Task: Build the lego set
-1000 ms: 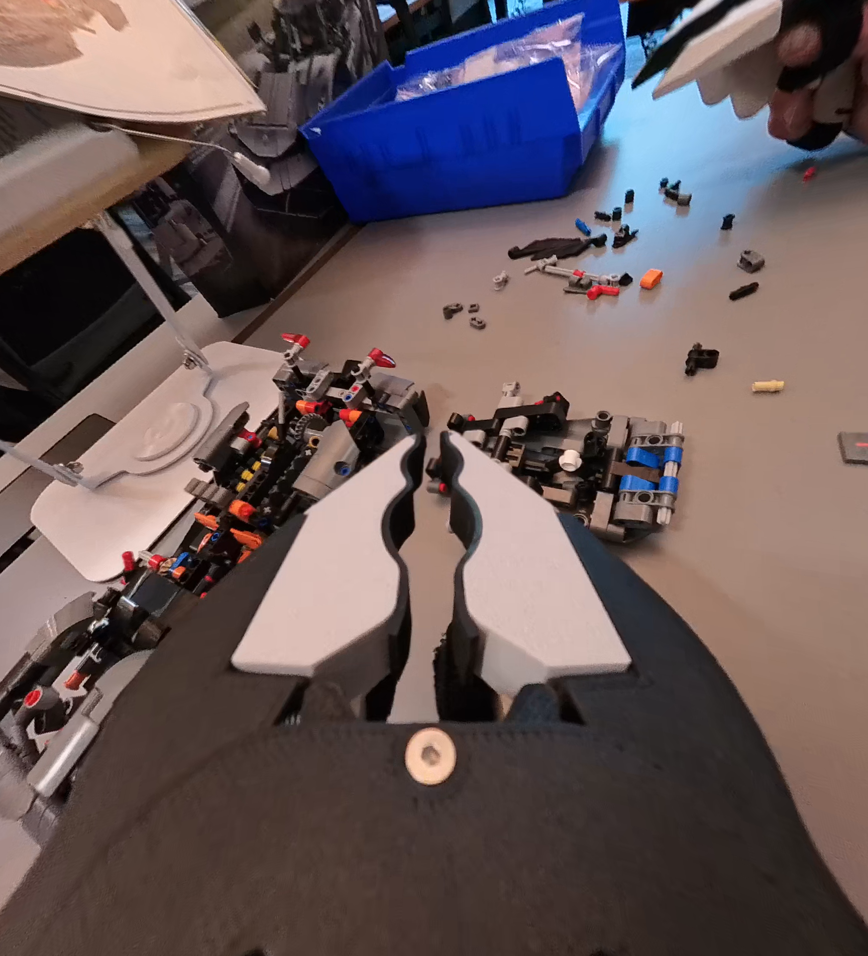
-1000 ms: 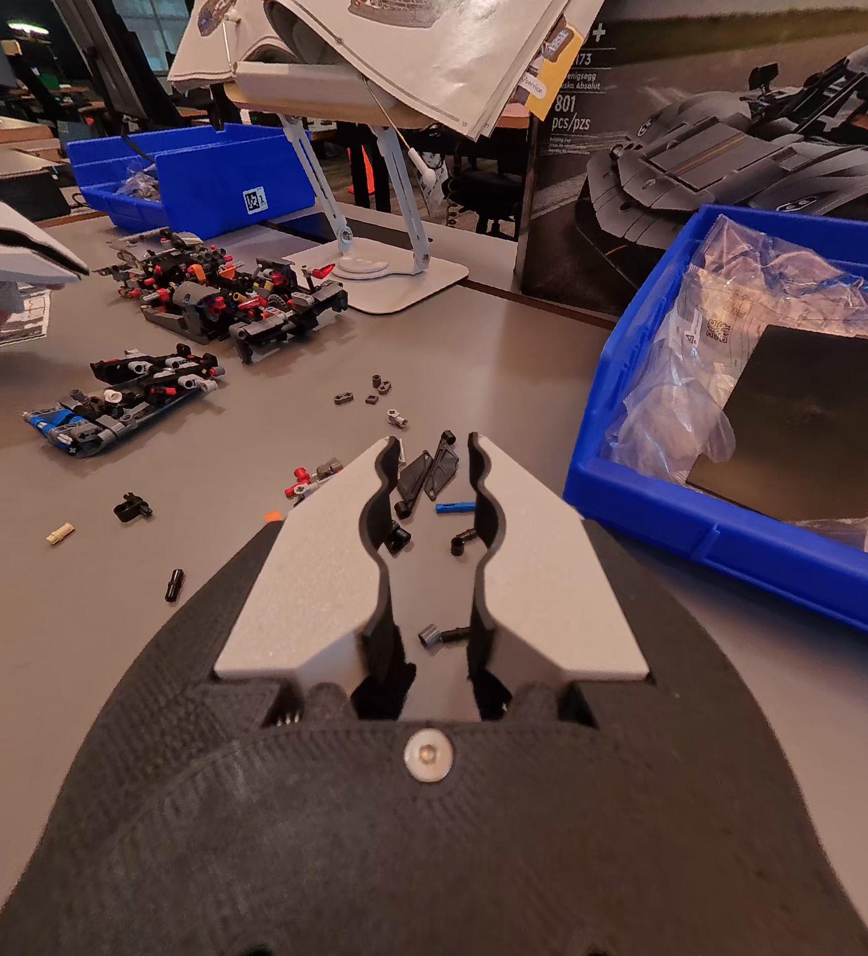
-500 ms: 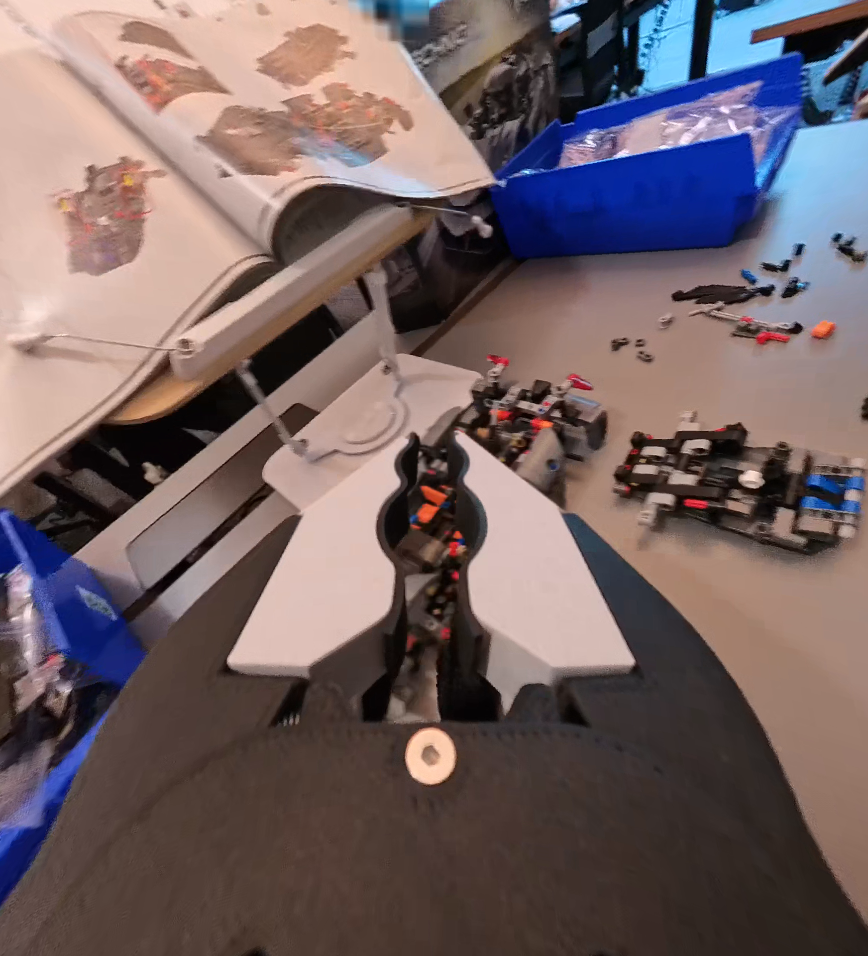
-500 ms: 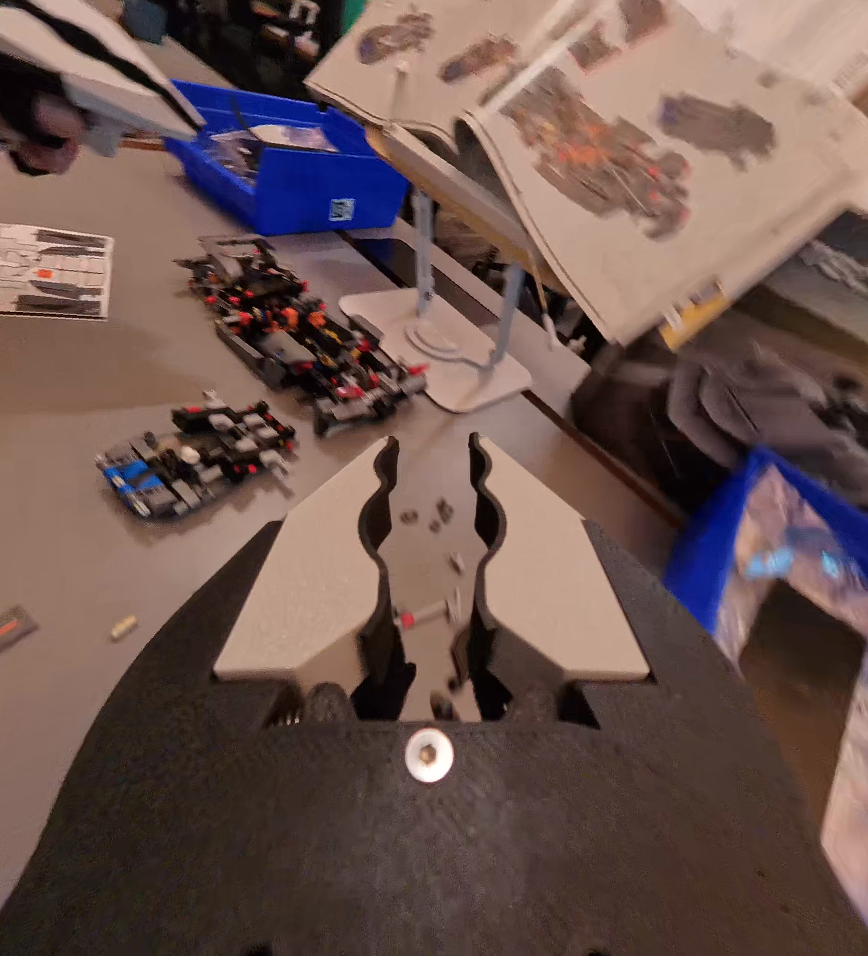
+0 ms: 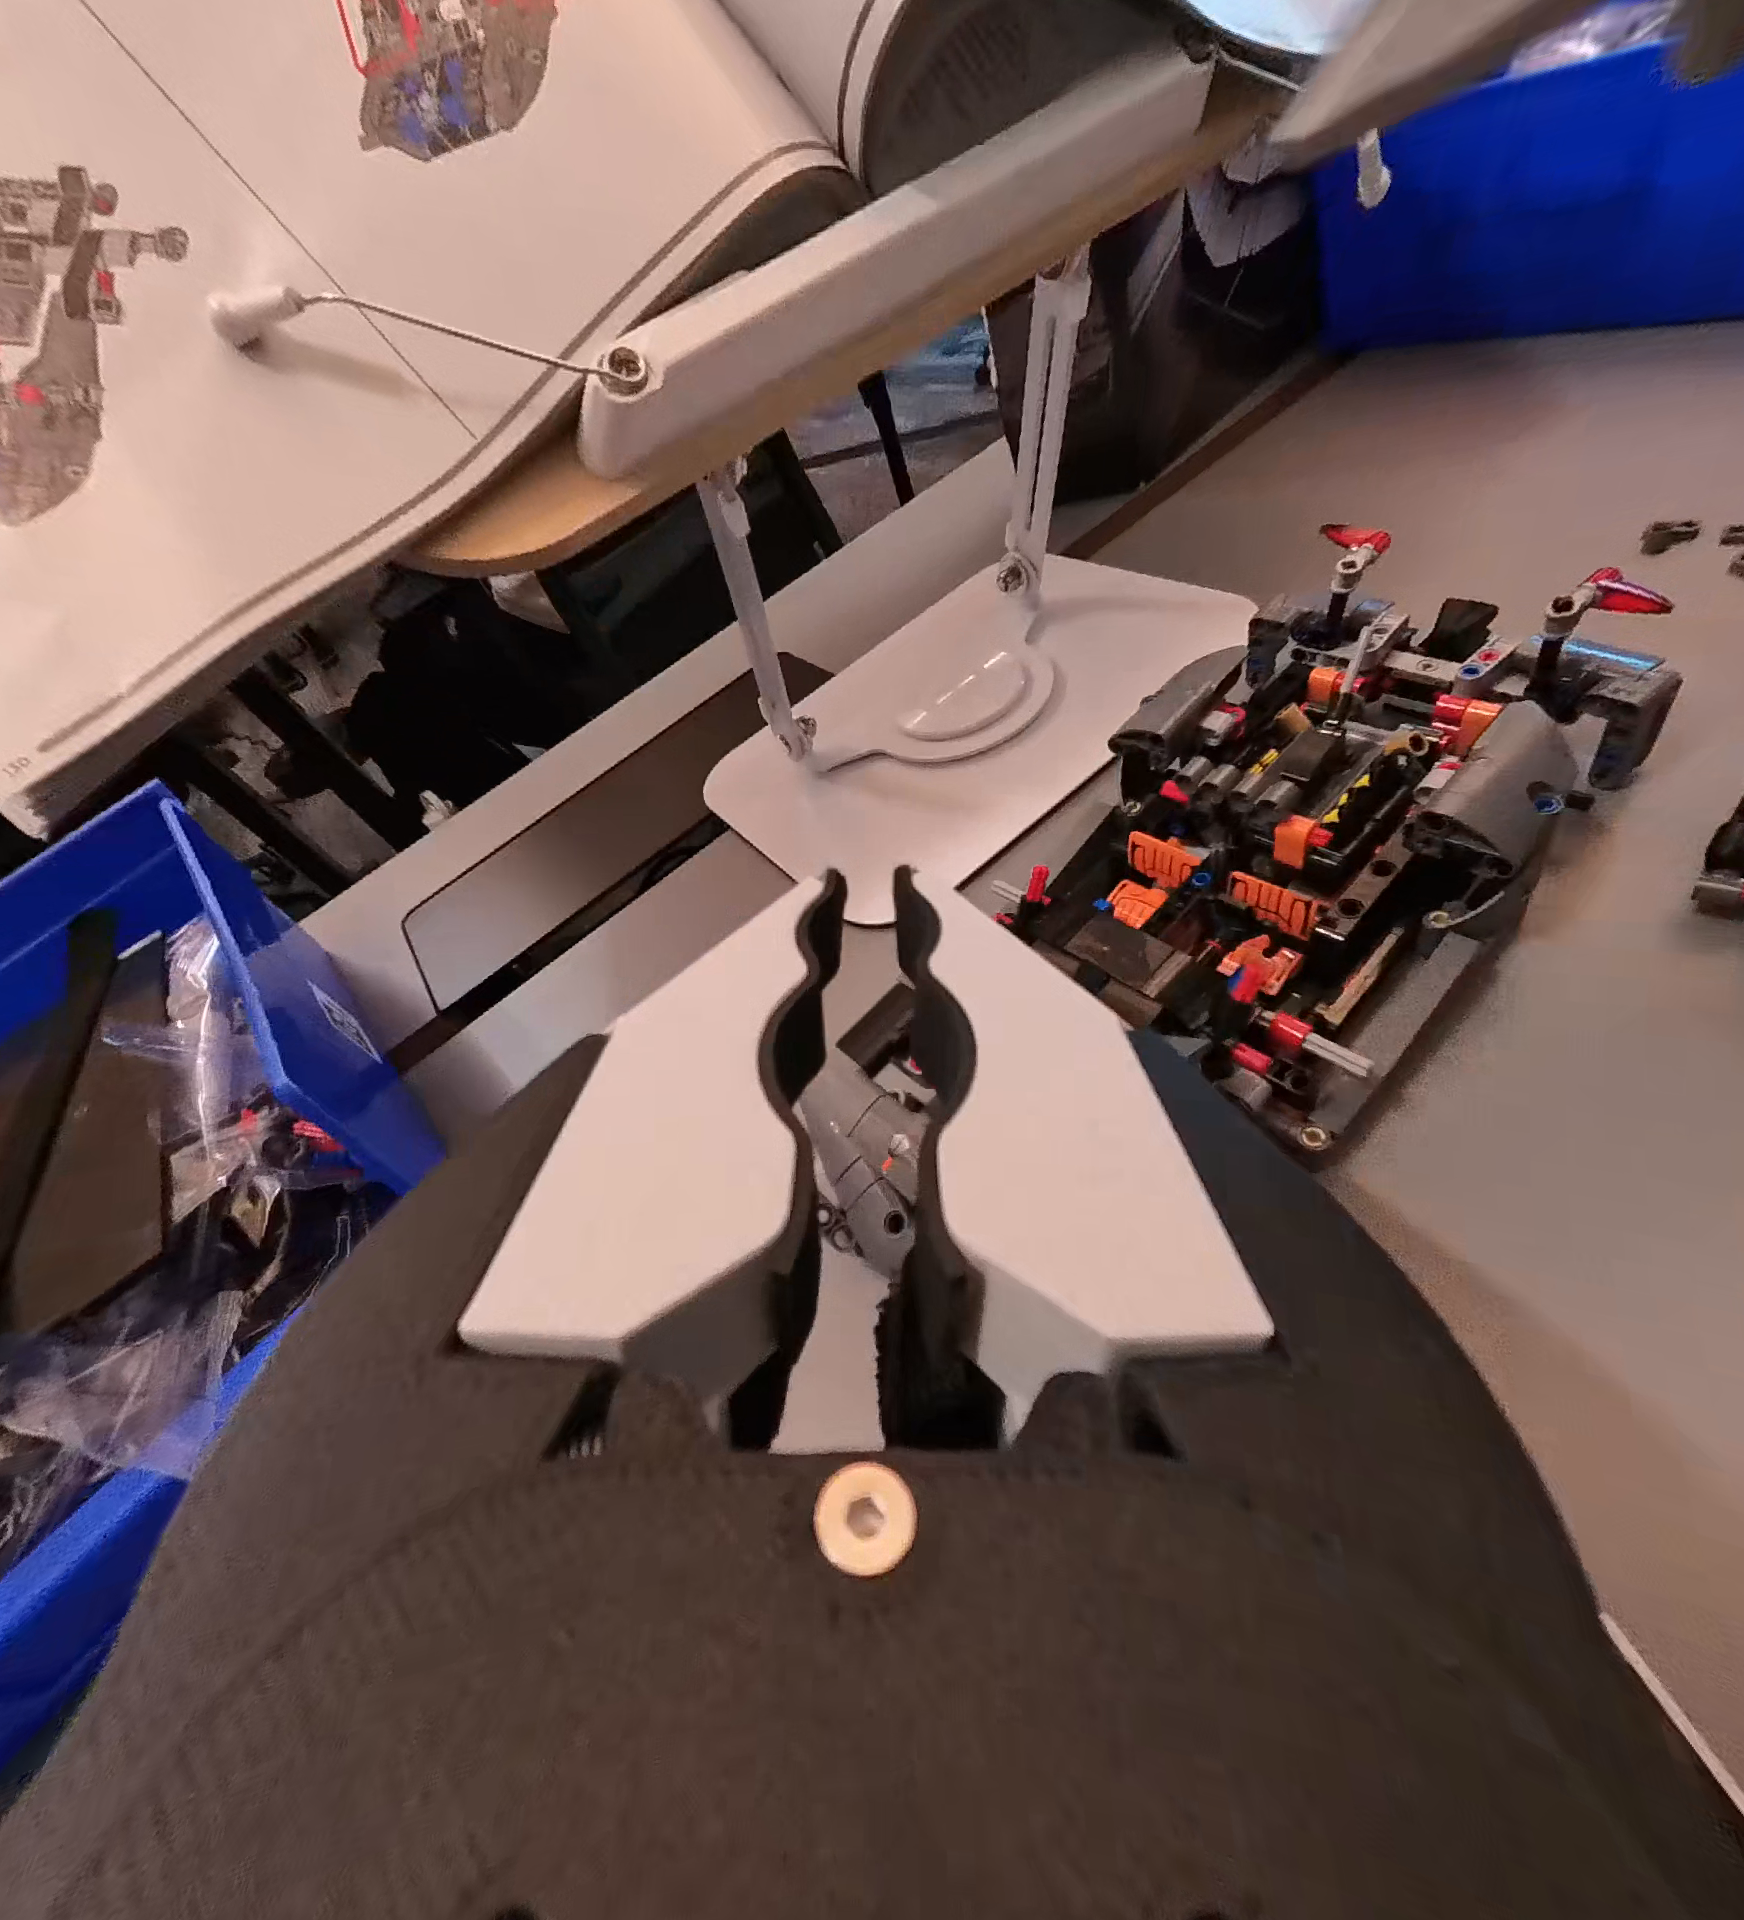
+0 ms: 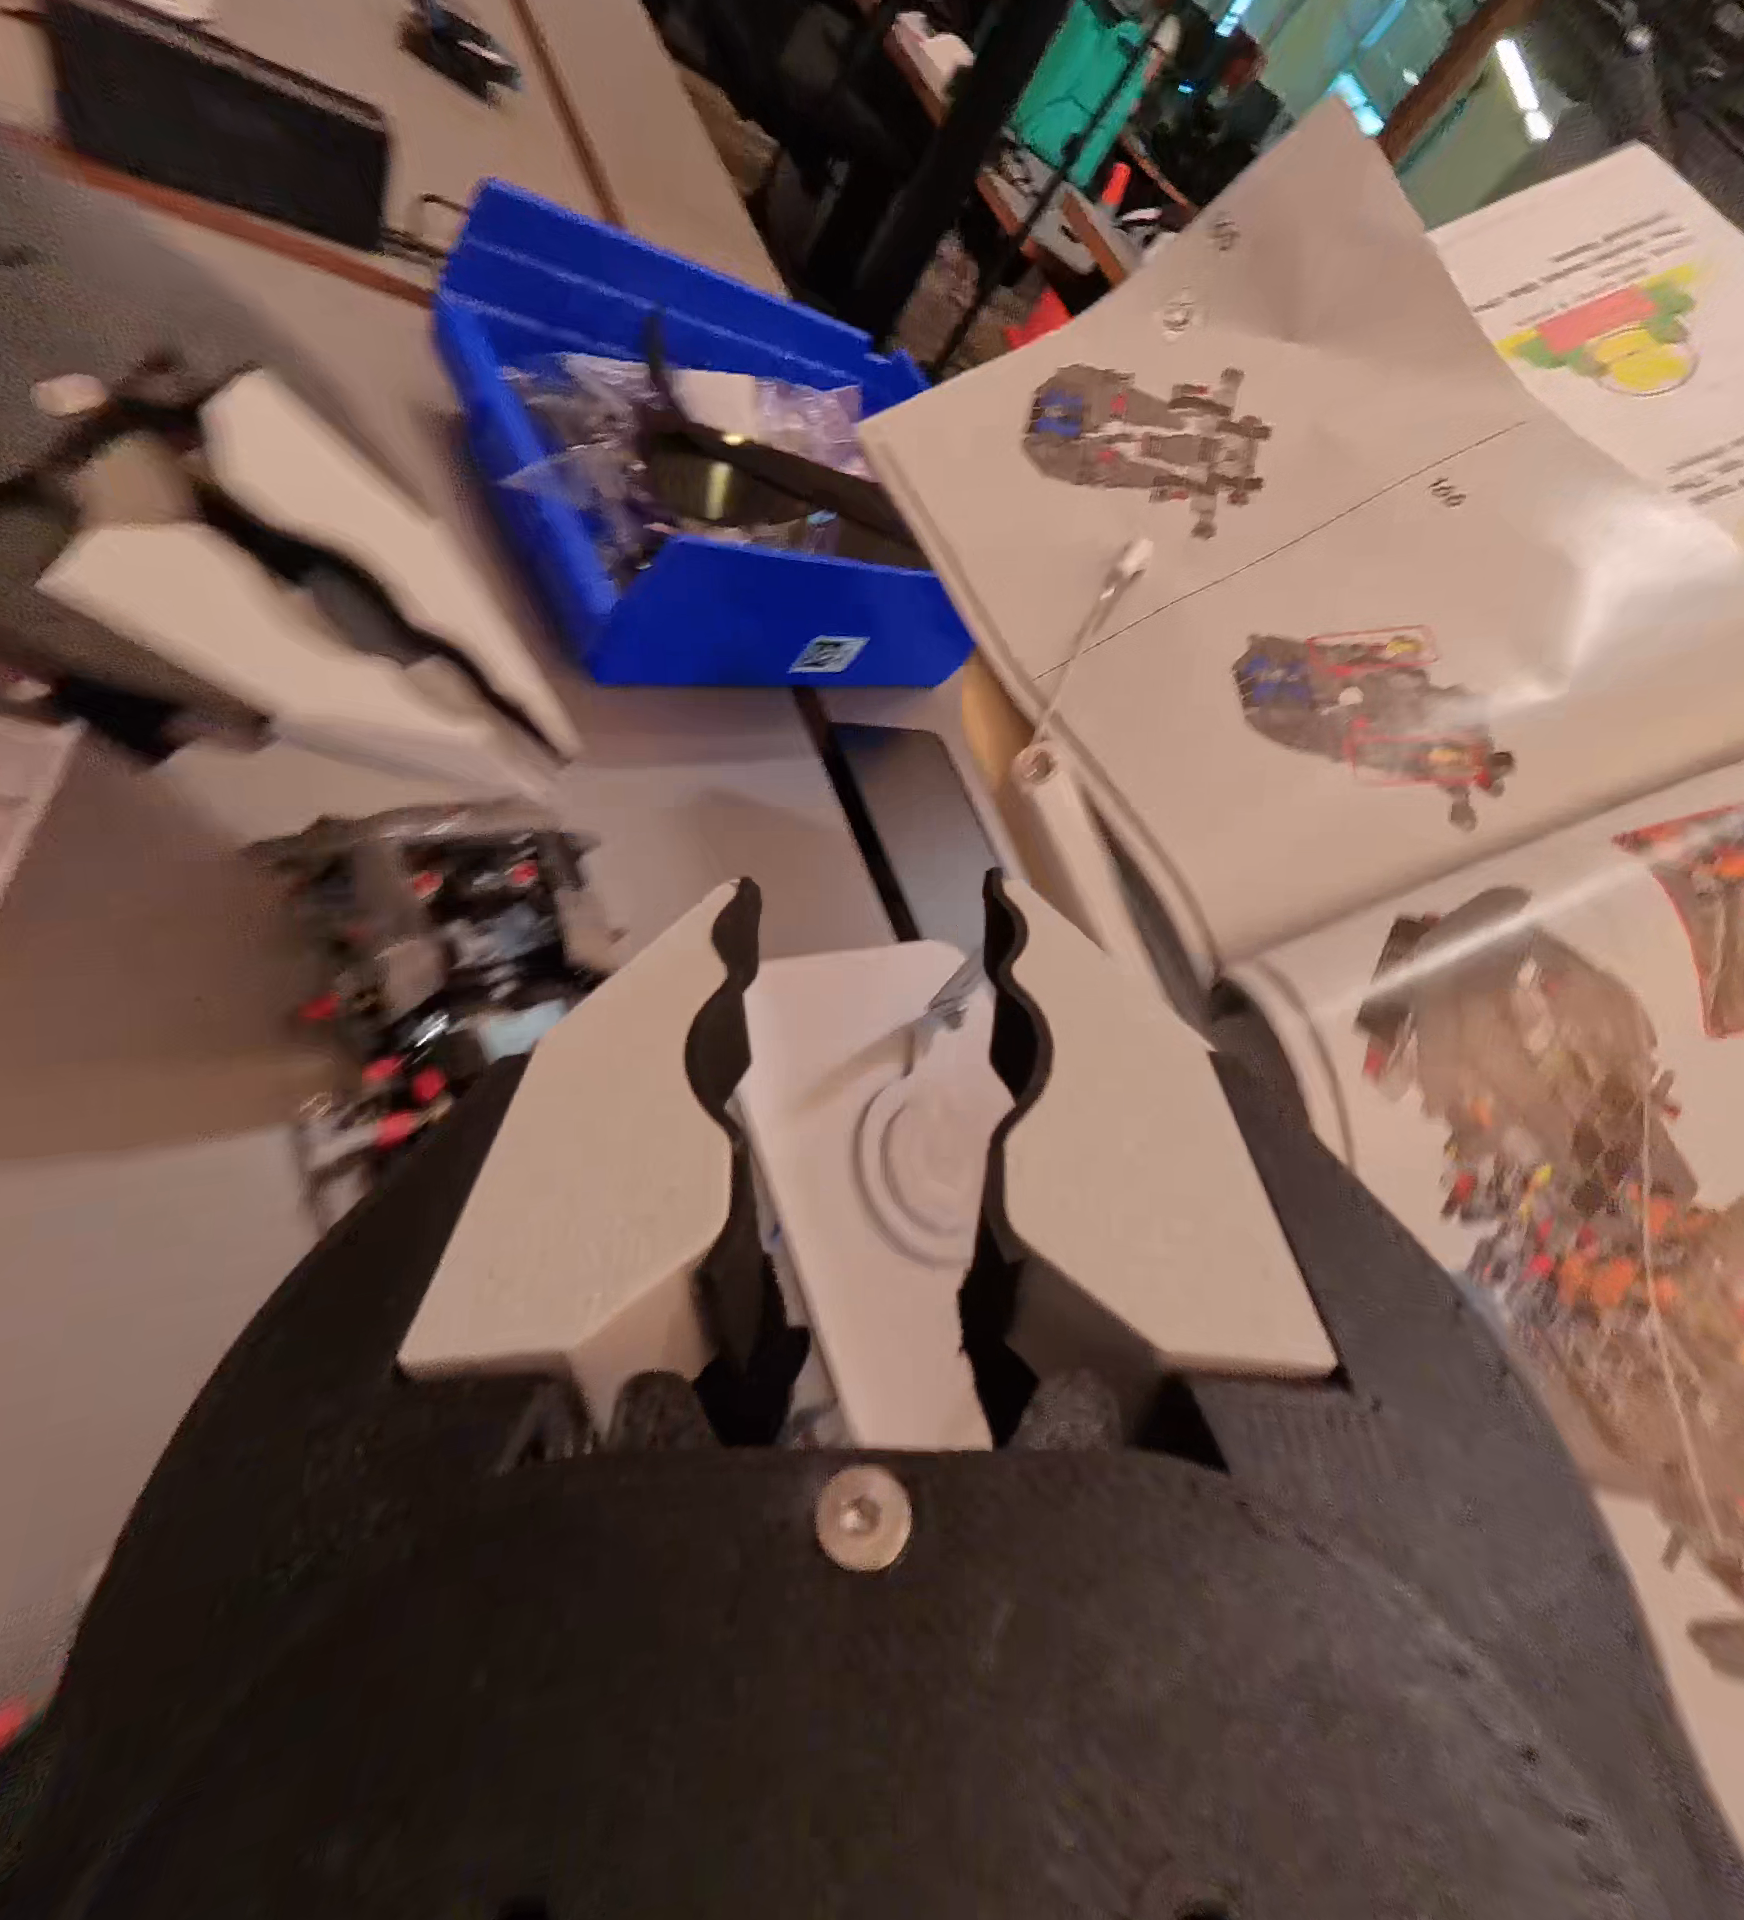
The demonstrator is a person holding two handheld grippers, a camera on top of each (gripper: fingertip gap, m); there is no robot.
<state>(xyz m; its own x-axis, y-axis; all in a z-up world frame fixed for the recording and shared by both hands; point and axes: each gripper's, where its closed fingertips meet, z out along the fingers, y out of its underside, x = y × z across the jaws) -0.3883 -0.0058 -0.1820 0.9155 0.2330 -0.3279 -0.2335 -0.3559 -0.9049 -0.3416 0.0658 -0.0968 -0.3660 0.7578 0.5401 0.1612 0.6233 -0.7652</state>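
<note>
- The long, dark, part-built lego car chassis with orange and red pieces (image 5: 1335,831) lies on the grey worktop (image 5: 1574,1195), ahead and to the right of the left tool (image 5: 868,883), its long axis running away to the upper right; the left tool is judged nearer
- The left tool is narrowly spread, pinching nothing
- The right tool (image 6: 863,899) is spread wide and empty over the white book stand base (image 6: 878,1122)
- Only the right wrist view shows the open instruction booklet's coloured pages (image 6: 1470,727); there the chassis is blurred

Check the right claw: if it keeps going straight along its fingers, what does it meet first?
Most likely the white base plate of the book stand, which fills the gap between the open right claw's fingers. The open instruction book sits to the right of that line. The frame is blurred, so depth is uncertain.
</note>
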